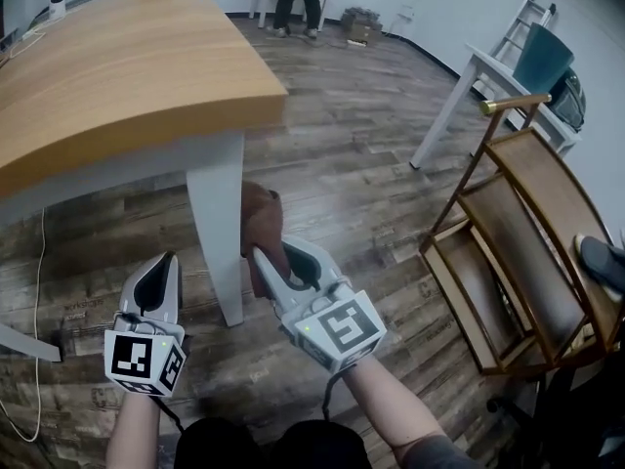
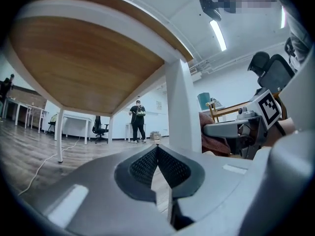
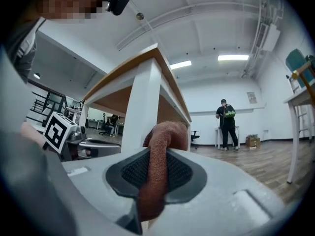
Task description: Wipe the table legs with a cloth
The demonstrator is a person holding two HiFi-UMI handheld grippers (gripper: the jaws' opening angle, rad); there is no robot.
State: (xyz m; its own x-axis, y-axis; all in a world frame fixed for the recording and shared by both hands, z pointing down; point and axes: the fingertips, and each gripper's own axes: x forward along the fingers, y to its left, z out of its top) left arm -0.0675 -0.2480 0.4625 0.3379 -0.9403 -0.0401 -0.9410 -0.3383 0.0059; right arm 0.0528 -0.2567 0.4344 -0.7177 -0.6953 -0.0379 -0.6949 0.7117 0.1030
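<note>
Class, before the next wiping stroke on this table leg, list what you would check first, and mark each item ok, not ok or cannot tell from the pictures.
1. Cloth held firmly: ok. The right gripper has its jaws closed on it, with a fold sticking out above them.
2. Cloth touching the white table leg: cannot tell. It sits right at the leg's right face, but the contact itself is not clear.
3. Left gripper out of the way: ok. It is shut, holds nothing, and is low on the leg's left side.
4. Room beside the leg: ok. The wooden chair stands well apart on the right.
</note>
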